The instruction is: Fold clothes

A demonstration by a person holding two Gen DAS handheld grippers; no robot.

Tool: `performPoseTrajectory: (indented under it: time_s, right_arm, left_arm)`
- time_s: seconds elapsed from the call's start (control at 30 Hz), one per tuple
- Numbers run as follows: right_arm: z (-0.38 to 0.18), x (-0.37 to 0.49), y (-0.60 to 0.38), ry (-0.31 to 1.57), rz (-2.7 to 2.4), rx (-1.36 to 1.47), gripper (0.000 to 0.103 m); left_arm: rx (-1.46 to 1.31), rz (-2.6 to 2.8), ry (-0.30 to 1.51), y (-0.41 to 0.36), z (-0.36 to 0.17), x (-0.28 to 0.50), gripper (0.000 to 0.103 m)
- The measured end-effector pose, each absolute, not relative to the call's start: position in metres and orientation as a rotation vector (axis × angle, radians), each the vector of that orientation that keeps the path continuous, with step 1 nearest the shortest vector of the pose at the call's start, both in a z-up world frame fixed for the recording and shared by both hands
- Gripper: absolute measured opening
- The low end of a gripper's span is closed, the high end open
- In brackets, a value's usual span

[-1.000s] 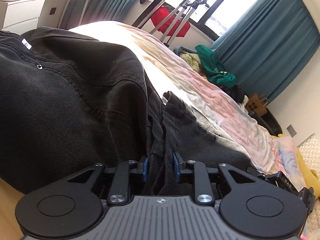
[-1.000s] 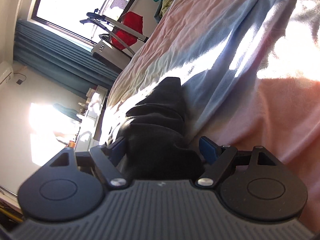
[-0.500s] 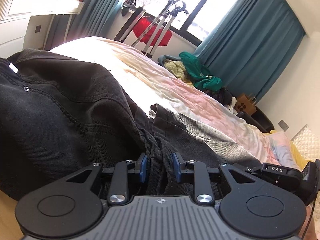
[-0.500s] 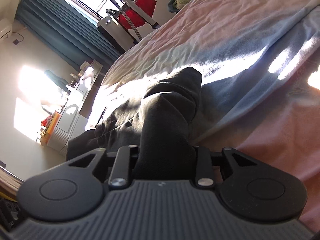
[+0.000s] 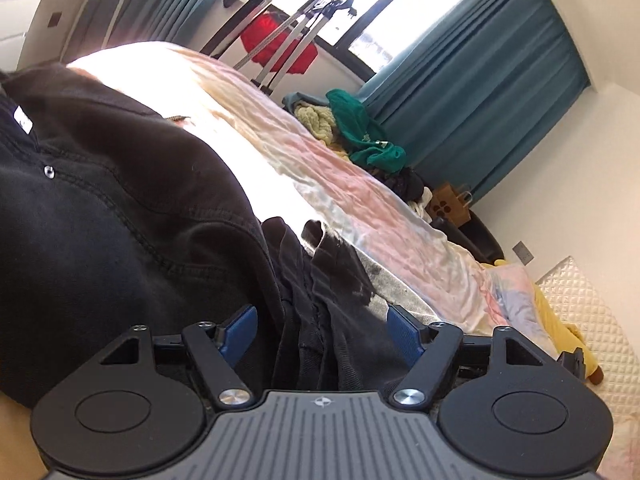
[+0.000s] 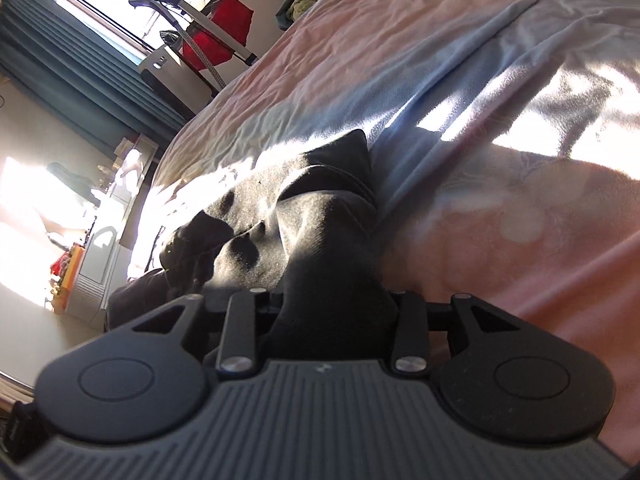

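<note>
Black jeans (image 5: 120,216) lie on the bed, with a rivet and stitched seams showing on the left of the left wrist view. My left gripper (image 5: 322,330) is open, its blue pads spread wide on either side of a bunched fold of the jeans that still lies between them. In the right wrist view the jeans (image 6: 316,240) stretch away along the bed in sun and shadow. My right gripper (image 6: 328,316) is shut on a bunched end of the jeans; its fingertips are hidden by the cloth.
The bed has a wrinkled pink, white and pale blue cover (image 5: 360,184). A pile of green and yellow clothes (image 5: 352,128) lies at the far edge. A treadmill with red cloth (image 5: 288,40), teal curtains (image 5: 480,92) and a white quilted pillow (image 5: 592,312) stand around.
My left gripper has opened and let go of the fold of jeans it was pinching. My right gripper closed on the jeans' end a second ago and keeps its hold.
</note>
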State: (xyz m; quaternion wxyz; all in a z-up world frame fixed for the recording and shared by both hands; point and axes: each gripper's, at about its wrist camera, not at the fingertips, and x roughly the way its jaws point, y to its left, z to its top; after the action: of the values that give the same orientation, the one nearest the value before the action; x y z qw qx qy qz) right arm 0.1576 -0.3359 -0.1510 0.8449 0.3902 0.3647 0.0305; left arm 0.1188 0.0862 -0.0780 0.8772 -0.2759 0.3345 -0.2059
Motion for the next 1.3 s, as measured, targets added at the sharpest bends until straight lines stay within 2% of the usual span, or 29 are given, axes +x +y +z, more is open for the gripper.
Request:
performPoseTrajectory:
  time_s: [0.13, 0.17, 0.3, 0.4, 0.7, 0.77, 0.8, 0.83, 0.9, 1.3]
  right_arm:
    - [-0.137, 0.139, -0.338, 0.763, -0.047, 0.768, 0.078]
    - [-0.132, 0.132, -0.339, 0.742, -0.082, 0.745, 0.08]
    - [-0.104, 0.108, -0.336, 0.611, -0.135, 0.647, 0.08]
    - [-0.091, 0.112, -0.32, 0.558, -0.084, 0.568, 0.079]
    - [-0.097, 0.128, -0.289, 0.589, 0.001, 0.496, 0.079]
    - [-0.097, 0.129, -0.284, 0.592, 0.031, 0.484, 0.079]
    - [-0.097, 0.13, -0.28, 0.595, 0.051, 0.472, 0.079]
    - [-0.096, 0.131, -0.275, 0.597, 0.07, 0.454, 0.08]
    - [-0.096, 0.133, -0.266, 0.603, 0.087, 0.412, 0.078]
    - [-0.083, 0.12, -0.265, 0.447, 0.031, 0.374, 0.079]
  left_arm:
    - [-0.606, -0.442, 0.747, 0.083, -0.094, 0.134, 0.074]
    - [-0.605, -0.448, 0.757, 0.082, -0.096, 0.136, 0.074]
    - [-0.555, -0.474, 0.769, 0.071, -0.096, 0.138, 0.074]
    - [-0.558, -0.53, 0.765, 0.068, -0.092, 0.134, 0.069]
    - [-0.553, -0.578, 0.802, 0.058, -0.095, 0.133, 0.064]
    - [-0.538, -0.555, 0.825, 0.055, -0.101, 0.139, 0.059]
    - [-0.522, -0.541, 0.826, 0.052, -0.103, 0.141, 0.051]
    - [-0.506, -0.527, 0.828, 0.05, -0.105, 0.143, 0.036]
    - [-0.448, -0.512, 0.804, 0.048, -0.102, 0.14, 0.015]
    - [-0.409, -0.667, 0.367, 0.057, -0.003, 0.081, 0.011]
